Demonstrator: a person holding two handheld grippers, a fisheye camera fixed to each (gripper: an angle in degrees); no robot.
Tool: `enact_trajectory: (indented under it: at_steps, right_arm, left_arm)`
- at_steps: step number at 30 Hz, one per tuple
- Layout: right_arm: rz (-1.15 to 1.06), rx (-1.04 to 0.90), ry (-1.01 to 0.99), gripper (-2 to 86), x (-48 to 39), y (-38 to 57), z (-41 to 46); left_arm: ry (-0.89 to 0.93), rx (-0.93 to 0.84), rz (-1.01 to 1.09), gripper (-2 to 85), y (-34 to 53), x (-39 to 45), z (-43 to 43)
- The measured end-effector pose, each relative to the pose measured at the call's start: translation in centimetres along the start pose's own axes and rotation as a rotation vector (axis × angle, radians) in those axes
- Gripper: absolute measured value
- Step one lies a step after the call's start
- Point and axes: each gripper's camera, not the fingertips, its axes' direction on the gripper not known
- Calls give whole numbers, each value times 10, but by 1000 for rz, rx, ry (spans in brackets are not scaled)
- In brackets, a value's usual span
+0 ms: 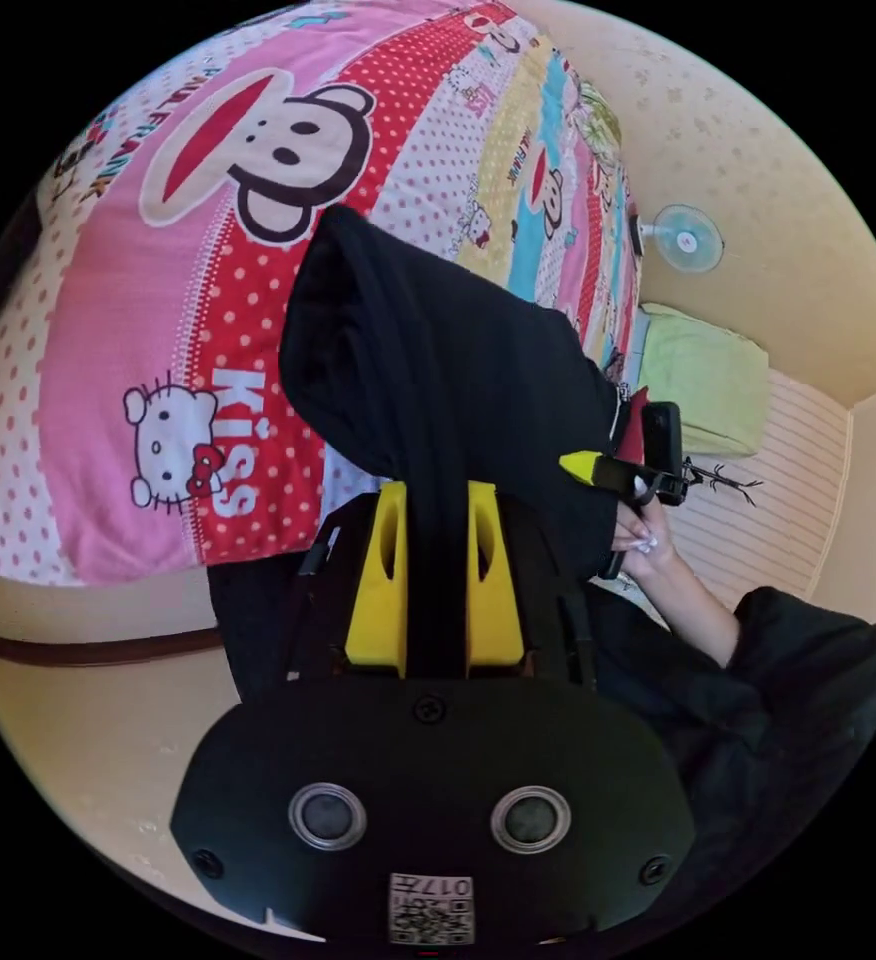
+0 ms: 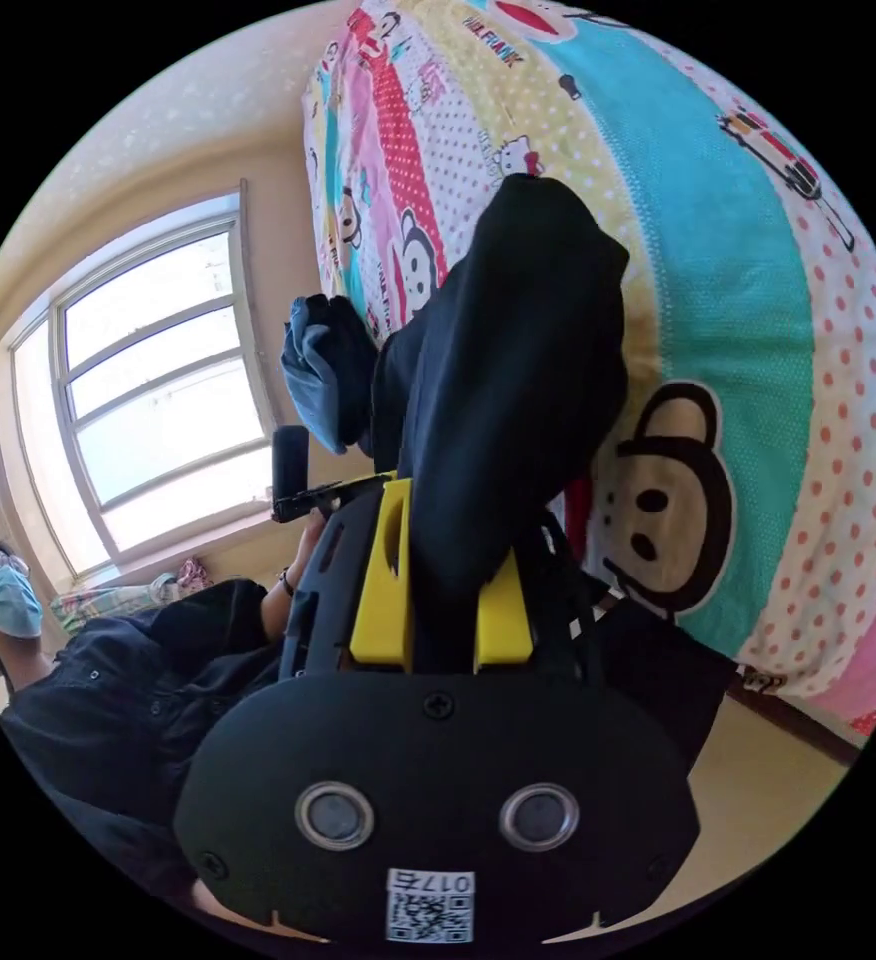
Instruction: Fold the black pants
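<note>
Printed bedsheet [image 1: 108,330]: the word "KISS" in white capitals on the red dotted band, beside a white cat figure, left gripper view; "PAUL FRANK" in dark capitals by the monkey face near the sheet's upper edge, both views; other small lettering on the sheet too blurred to read.

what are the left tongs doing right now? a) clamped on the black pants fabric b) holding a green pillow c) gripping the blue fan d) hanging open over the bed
a: in the left gripper view the left tongs have both yellow jaws pressed on a strip of the black fabric pants, which rise above the colourful cartoon-print bedsheet.
</note>
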Motion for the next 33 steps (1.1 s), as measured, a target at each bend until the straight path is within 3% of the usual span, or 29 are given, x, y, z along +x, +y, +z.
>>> enact_trajectory:
  at_steps: [5, 11, 16, 18, 19, 21, 22, 24, 27, 28, 30, 33]
  right_arm:
    - [-259, -128, -6, 72, -124, -42, 11]
    - [-557, -217, -109, 77, -297, -133, 79]
    - [-504, -224, -94, 94, -383, -212, 149]
    - [-490, -180, 0, 103, -388, -235, 169]
    - [-444, -147, 111, 104, -379, -249, 177]
    - [-320, -111, 270, 99, -345, -264, 180]
    - [-244, -104, 346, 90, -313, -266, 175]
    - [-203, -121, 441, 67, -260, -256, 160]
    - [-112, -256, 753, 30, -151, -209, 122]
    - [-24, -351, 921, 22, -101, -178, 101]
    - [153, -489, 1124, 14, -35, -115, 59]
    - [537, -532, 1177, 9, 26, 8, -31]
  left_arm:
    - [65, 276, -30, 89, 47, -8, -140]
    - [-35, 721, -53, 92, 94, -28, -345]
    - [-131, 878, -160, 128, 75, -89, -449]
    - [-274, 890, -330, 154, 58, -146, -463]
    - [-252, 880, -408, 160, 55, -169, -461]
    - [-23, 814, -667, 138, 56, -265, -427]
    - [32, 805, -699, 127, 58, -287, -413]
    - [279, 712, -887, 74, 82, -375, -333]
    - [587, 492, -1177, 8, 145, -454, -193]
    - [611, 421, -1250, 0, 163, -462, -166]
    - [609, 77, -1541, -7, 240, -466, -87]
    - [551, -5, -1730, -9, 306, -449, -61]
